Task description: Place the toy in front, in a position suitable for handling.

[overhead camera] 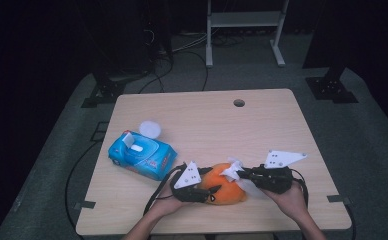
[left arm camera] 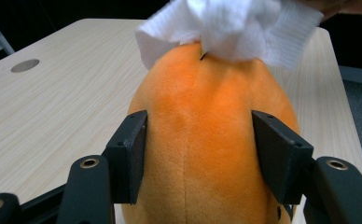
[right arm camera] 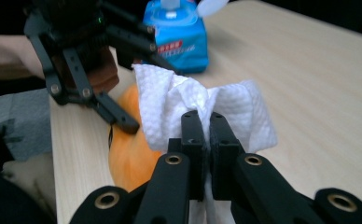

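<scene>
Left gripper (left arm camera: 198, 154) is clamping the orange plush toy (left arm camera: 207, 140) — right gripper (right arm camera: 206, 122), pinching a white wipe (right arm camera: 179, 102), is wiping it — next, steady strokes.

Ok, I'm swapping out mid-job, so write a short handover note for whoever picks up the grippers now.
Left gripper: shut on the orange plush toy, holding it on the table near the front edge.
Right gripper: shut on a white wipe, pressed on the toy's top.
Wipe pack lies at the left, lid open.
Done: wipe pulled, toy held.
Left: probably wiping the toy.
</scene>
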The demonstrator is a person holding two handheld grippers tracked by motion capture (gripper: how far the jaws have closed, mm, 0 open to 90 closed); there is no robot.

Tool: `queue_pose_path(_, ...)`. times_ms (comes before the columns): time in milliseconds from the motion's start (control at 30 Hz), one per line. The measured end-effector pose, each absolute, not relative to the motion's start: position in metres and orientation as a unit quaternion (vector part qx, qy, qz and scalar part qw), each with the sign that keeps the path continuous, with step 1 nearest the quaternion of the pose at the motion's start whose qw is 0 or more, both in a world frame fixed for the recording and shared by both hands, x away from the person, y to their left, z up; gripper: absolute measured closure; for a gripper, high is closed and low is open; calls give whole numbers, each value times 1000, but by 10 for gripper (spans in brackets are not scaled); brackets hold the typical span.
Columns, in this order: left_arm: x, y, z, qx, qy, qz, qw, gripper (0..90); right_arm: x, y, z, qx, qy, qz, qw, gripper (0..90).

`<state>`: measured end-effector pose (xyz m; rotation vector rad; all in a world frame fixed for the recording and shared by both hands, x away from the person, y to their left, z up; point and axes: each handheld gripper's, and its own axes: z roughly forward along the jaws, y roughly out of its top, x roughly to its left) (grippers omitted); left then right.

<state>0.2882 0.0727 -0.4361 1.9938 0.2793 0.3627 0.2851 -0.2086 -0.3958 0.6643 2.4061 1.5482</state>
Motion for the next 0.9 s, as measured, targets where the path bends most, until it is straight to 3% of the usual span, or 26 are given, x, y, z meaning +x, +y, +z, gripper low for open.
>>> queue_pose_path(167, 285, 69, -435, 834, 111, 157, 517, 391, 283, -198, -396, 208, 828, 508, 109, 863)
queue_pose_path(267, 288, 73, -435, 831, 117, 139, 526, 378, 289, -206, -405, 225, 828, 505, 91, 865)
queue_pose_path(400, 292, 75, -432, 819, 138, 101, 548, 190, 288, -210, -409, 232, 829, 503, 77, 865)
queue_pose_path(467, 296, 79, -432, 817, 160, 93, 547, 163, 287, -213, -409, 232, 831, 499, 82, 865)
queue_pose_path(500, 300, 79, -433, 822, 165, 76, 540, 166, 288, -215, -409, 233, 830, 500, 83, 865)
queue_pose_path(600, 302, 78, -437, 827, 166, 60, 533, 300, 286, -214, -405, 231, 828, 502, 95, 865)
queue_pose_path(667, 299, 76, -435, 830, 152, 79, 531, 370, 278, -210, -395, 213, 812, 534, 103, 866)
queue_pose_path(767, 290, 68, -432, 829, 135, 109, 532, 405, 269, -192, -383, 184, 815, 537, 121, 866)
queue_pose_path(900, 280, 64, -429, 837, 105, 159, 513, 433, 275, -184, -399, 188, 833, 508, 114, 867)
